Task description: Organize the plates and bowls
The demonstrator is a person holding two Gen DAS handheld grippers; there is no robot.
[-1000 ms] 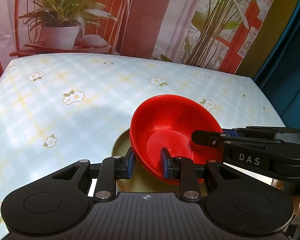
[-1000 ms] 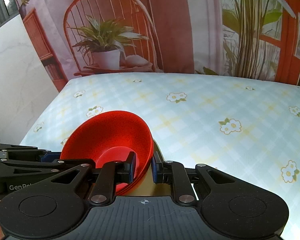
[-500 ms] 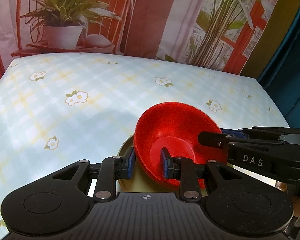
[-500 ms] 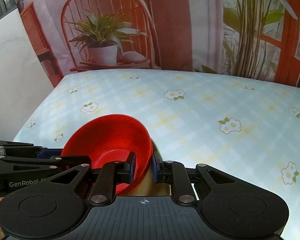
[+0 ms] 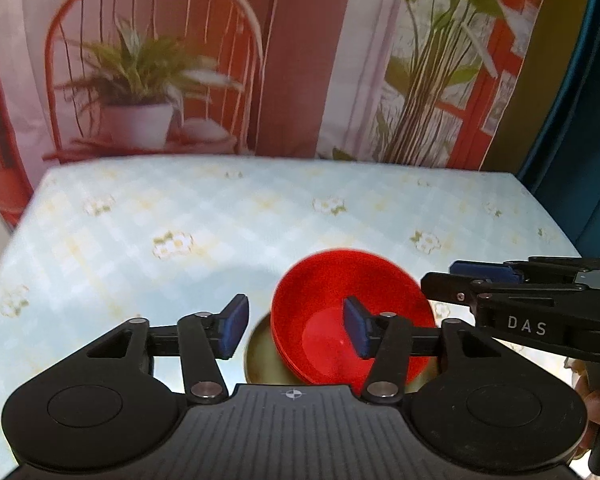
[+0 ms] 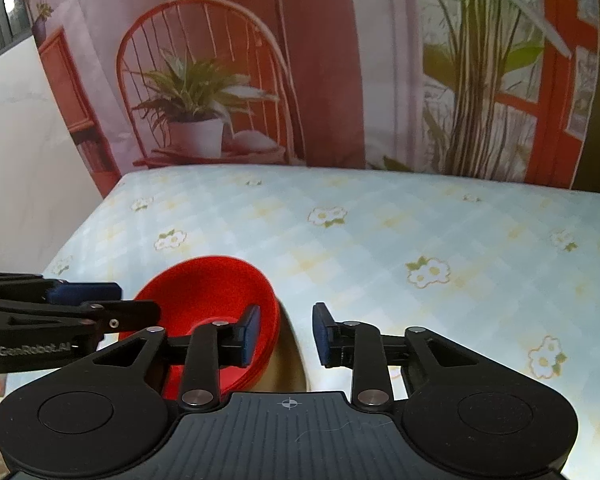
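A red bowl (image 5: 328,300) sits on an olive-tan plate (image 5: 264,360) near the table's front edge. It also shows in the right wrist view as the red bowl (image 6: 208,288) on the plate (image 6: 288,364). My left gripper (image 5: 294,330) is open above the bowl's left rim, jaws spread and holding nothing. My right gripper (image 6: 286,334) is open above the bowl's right rim, also empty. Each gripper's fingers show from the side in the other view.
The table has a light blue checked cloth with flower prints (image 6: 420,240). A printed backdrop with a chair and plants (image 5: 140,92) hangs behind it. A dark teal curtain (image 5: 580,120) is at the right.
Both grippers have opened and let go of the red bowl's rim. They have risen and drawn back. The bowl rests on the plate.
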